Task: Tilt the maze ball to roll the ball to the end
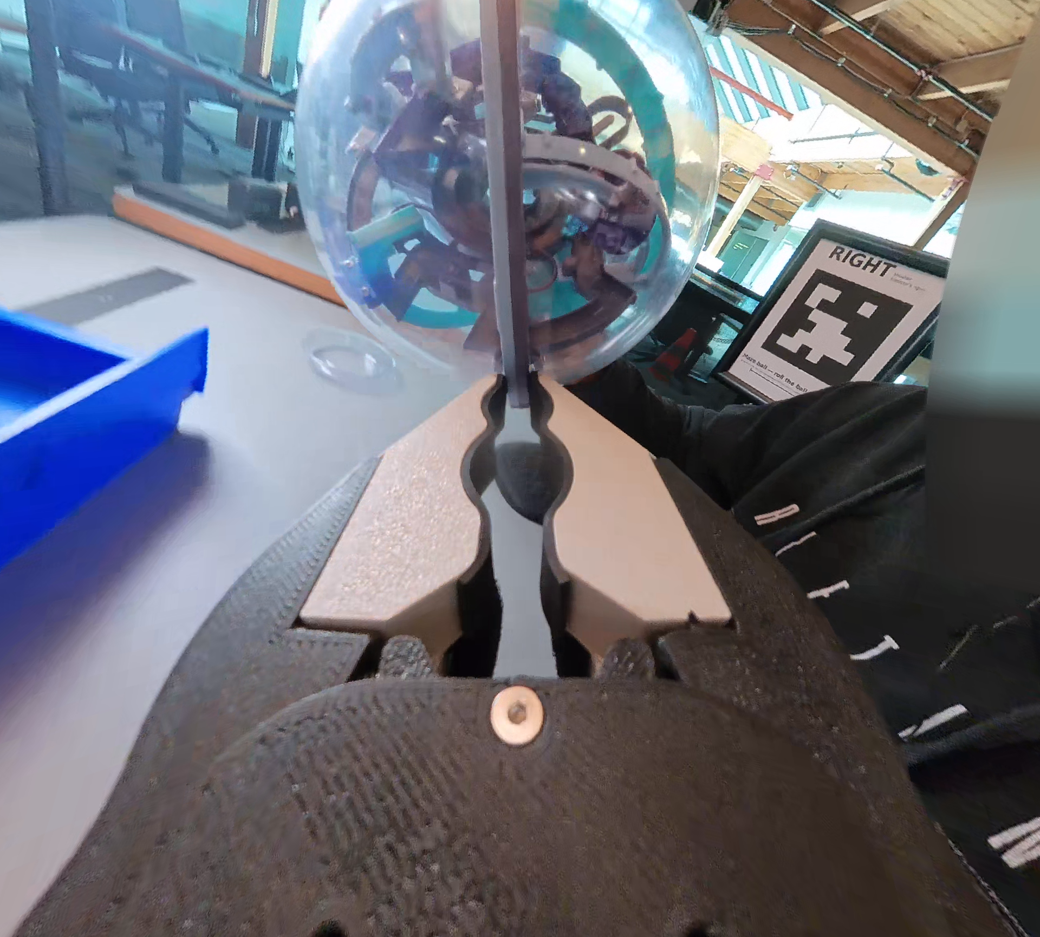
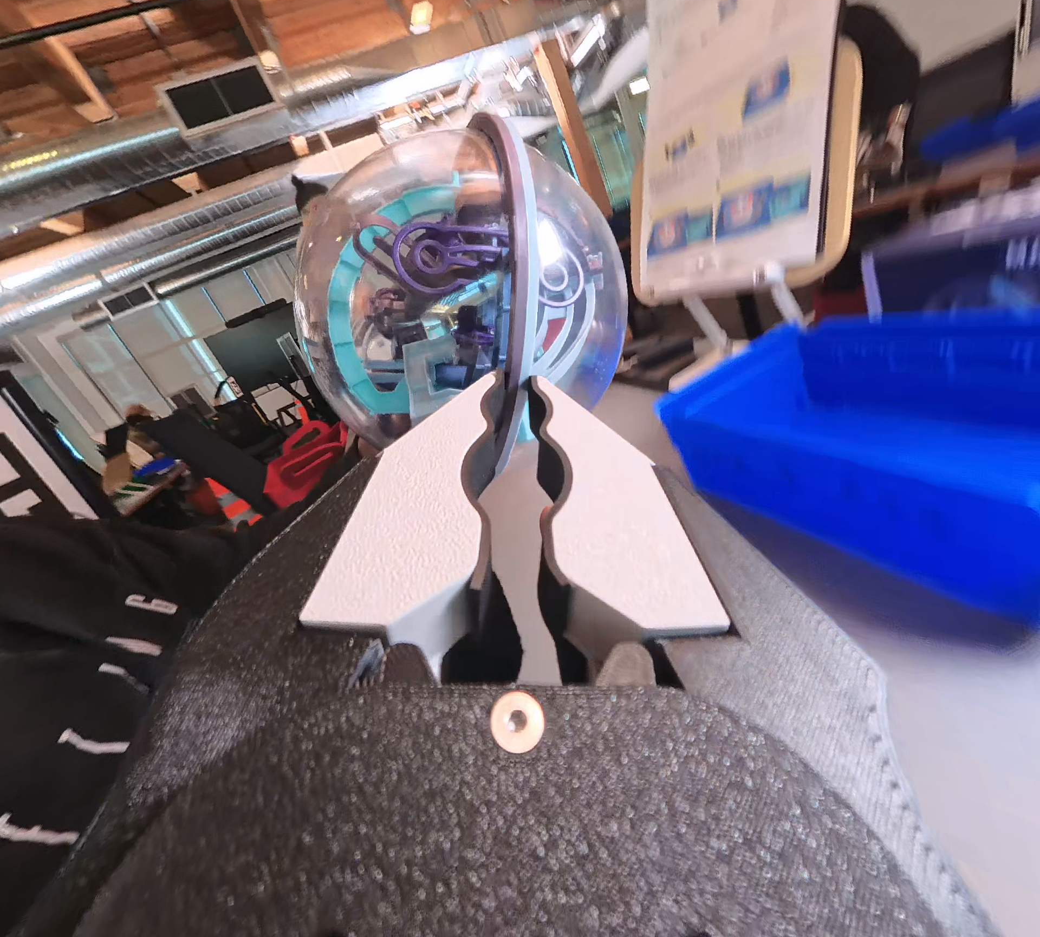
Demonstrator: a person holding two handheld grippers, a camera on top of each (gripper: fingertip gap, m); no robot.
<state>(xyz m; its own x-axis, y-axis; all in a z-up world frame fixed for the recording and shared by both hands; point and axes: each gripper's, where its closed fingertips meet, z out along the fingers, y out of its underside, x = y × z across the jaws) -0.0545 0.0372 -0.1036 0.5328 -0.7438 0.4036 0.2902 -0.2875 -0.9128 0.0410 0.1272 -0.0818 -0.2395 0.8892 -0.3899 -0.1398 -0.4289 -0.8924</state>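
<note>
The maze ball (image 1: 591,83) is a clear sphere with purple and teal tracks inside and a grey rim around its middle. It is held up above the grey table (image 1: 253,403). My left gripper (image 1: 516,392) is shut on the bottom of the rim, which stands upright between its fingertips. In the right wrist view the maze ball (image 2: 427,291) sits just past my right gripper (image 2: 515,384), which is shut on the rim from the other side; the rim runs tilted there. I cannot pick out the small ball inside.
A blue bin (image 1: 84,403) stands on the table at left, also seen in the right wrist view (image 2: 844,431). A clear ring stand (image 1: 349,358) lies under the ball. A framed marker sign (image 1: 833,325) and a person's black sleeve (image 1: 816,460) are at right. A paper sheet (image 2: 731,122) stands behind.
</note>
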